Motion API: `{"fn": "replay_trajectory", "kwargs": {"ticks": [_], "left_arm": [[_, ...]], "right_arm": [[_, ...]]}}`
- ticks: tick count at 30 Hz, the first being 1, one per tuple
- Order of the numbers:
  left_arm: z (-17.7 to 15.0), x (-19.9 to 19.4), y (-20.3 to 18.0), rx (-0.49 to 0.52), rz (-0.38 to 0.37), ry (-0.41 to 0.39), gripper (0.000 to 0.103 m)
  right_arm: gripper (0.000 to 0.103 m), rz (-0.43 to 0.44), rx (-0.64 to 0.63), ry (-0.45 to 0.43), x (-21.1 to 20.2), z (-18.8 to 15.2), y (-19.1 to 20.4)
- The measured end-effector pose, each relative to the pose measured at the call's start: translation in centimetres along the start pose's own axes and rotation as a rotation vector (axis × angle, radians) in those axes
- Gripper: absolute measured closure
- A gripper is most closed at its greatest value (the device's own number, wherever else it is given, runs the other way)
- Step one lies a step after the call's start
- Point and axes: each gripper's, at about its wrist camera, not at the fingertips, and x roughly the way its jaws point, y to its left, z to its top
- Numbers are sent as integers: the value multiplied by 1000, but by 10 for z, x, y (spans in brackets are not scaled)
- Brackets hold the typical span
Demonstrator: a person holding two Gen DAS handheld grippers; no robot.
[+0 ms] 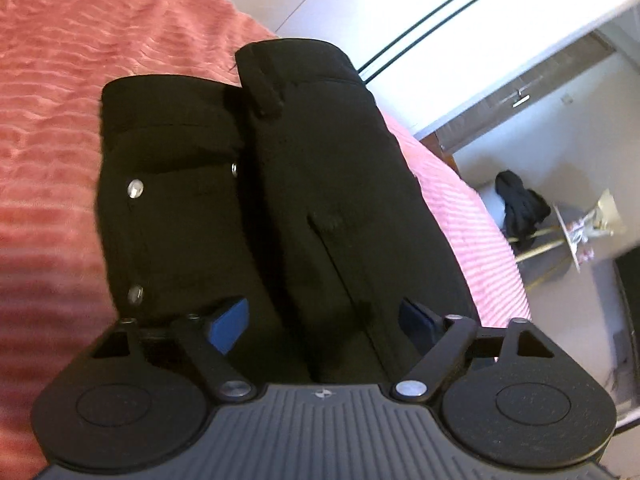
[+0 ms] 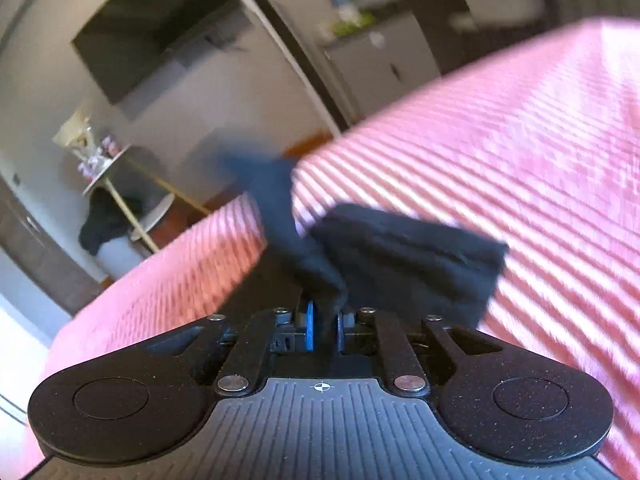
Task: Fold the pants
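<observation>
Black pants (image 1: 280, 184) lie on a pink ribbed bedspread (image 1: 80, 80), waistband away from the camera, with silver buttons on the left panel. My left gripper (image 1: 324, 320) is open just above the pants; its blue pads (image 1: 230, 322) stand wide apart with cloth below them. In the right wrist view my right gripper (image 2: 324, 322) is shut on a fold of the black pants (image 2: 400, 256), and the cloth rises from the jaws and spreads to the right over the bedspread (image 2: 520, 140). This view is motion-blurred.
The bed edge runs close on the right in the left wrist view. Beyond it stand a small round side table (image 1: 576, 232) with a dark garment (image 1: 520, 200), a white wall, a wall-mounted TV (image 2: 148, 36) and cabinets (image 2: 380, 60).
</observation>
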Motion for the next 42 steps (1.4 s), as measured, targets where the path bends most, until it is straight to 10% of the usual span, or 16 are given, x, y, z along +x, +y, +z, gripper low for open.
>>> {"fn": "replay_trajectory", "kwargs": {"ticks": [7,14,18,31,36,42], "left_arm": [[8,14,-2,90,8,-6,45],[6,-5,-6,89,-34,-33,90],[4,-36,-12,115,-98,-74,94],[-28,-69,51,72,-2,-17,92],[-27,-75,48,75,89,-30,75],[-29,-104,11,342,294,-272,38]], "right_arm": [[70,17,114,34,11,-2,-13],[95,50,98,27,1,-3,-10],[97,54,52,-38,-13,-1,-4],[97,-64,-51,-144,-34,6,-2],[83,-210,-146,-196,-36,6,6],[71,-277,-102,-286,-50,11,-4]]}}
